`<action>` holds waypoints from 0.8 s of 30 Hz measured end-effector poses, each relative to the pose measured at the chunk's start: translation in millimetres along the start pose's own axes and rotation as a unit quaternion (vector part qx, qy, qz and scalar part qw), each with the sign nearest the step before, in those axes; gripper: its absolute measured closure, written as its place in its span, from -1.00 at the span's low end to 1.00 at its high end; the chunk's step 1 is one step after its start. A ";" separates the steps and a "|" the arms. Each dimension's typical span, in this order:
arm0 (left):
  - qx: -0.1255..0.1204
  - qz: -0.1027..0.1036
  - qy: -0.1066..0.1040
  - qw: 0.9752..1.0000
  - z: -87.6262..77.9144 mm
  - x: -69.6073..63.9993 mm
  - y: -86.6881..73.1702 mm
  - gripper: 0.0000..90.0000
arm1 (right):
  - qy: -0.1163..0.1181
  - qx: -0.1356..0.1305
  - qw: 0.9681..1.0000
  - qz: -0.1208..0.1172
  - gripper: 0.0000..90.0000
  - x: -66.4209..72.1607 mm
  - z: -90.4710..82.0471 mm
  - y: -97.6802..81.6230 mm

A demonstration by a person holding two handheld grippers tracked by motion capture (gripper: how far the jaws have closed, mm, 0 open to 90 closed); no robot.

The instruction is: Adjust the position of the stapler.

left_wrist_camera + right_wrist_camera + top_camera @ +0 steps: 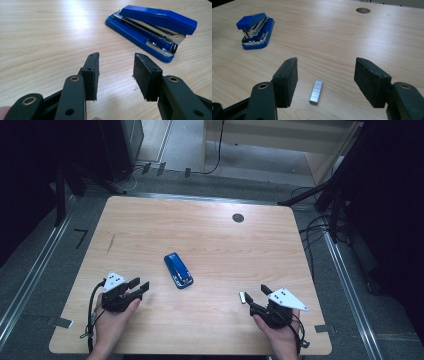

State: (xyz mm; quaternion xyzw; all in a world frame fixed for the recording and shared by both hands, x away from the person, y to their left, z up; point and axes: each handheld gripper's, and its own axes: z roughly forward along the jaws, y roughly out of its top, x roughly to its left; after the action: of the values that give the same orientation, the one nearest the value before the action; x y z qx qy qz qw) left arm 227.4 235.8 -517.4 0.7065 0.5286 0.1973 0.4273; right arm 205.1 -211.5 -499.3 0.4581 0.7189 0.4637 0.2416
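No lettering, brand, label or number can be read anywhere. The one sign-like mark is a black shape like a figure 7 (80, 237) on the grey floor (30, 290) left of the table (210, 235); whether it is a number cannot be told.

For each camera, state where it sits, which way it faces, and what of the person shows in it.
High view: above the table's near edge, looking forward and down; both hands with left gripper and right gripper.
Left gripper view: rides that gripper, facing the blue metal stapler.
Right gripper view: rides that gripper, over the silver staple strip.
All share the stapler and light wooden table.
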 end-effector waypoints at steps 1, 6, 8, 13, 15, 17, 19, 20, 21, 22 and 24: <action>-0.002 0.002 0.001 1.000 -2.7 1.6 -1.5 0.26 | 0.000 0.000 1.000 0.000 -0.19 0.0 0.0 0.0; -0.015 -0.001 0.005 1.000 -14.5 8.7 -4.9 0.28 | 0.015 0.003 1.000 -0.003 -0.19 12.5 8.6 8.2; -0.018 0.002 0.007 1.000 -18.5 11.1 -6.8 0.28 | 0.022 0.005 1.000 -0.006 -0.19 18.6 12.6 10.8; -0.018 0.008 0.012 1.000 -27.9 19.1 -12.2 0.29 | 0.040 0.000 0.999 -0.016 -0.09 38.2 25.8 16.4; -0.021 0.001 0.022 1.000 -33.2 25.4 -15.5 0.27 | 0.056 0.001 0.998 -0.022 -0.03 50.0 34.3 18.7; -0.022 0.003 0.029 0.999 -36.5 28.9 -17.2 0.26 | 0.064 0.002 0.998 -0.026 -0.03 57.1 40.5 19.7; -0.027 0.005 0.032 0.999 -38.8 31.9 -18.5 0.26 | 0.069 0.000 0.997 -0.025 -0.03 63.6 46.7 19.9; -0.028 0.006 0.036 0.999 -39.6 33.3 -18.9 0.26 | 0.069 -0.002 0.997 -0.024 -0.02 66.9 49.5 19.9; -0.028 0.006 0.036 0.999 -39.6 33.3 -18.9 0.26 | 0.069 -0.004 0.997 -0.023 0.00 70.0 52.3 19.9; -0.032 0.004 0.036 0.999 -39.6 34.4 -19.4 0.26 | 0.069 -0.004 0.997 -0.023 0.00 70.0 52.3 19.9; -0.033 0.003 0.035 0.999 -39.0 35.3 -20.3 0.25 | 0.072 -0.004 0.997 -0.020 0.06 75.8 57.9 20.0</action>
State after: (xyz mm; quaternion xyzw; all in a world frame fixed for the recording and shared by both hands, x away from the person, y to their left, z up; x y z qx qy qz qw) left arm 200.0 285.1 -518.3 0.6861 0.5346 0.2408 0.4307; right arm 223.4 -115.8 -501.9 0.4082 0.7416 0.4931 0.2005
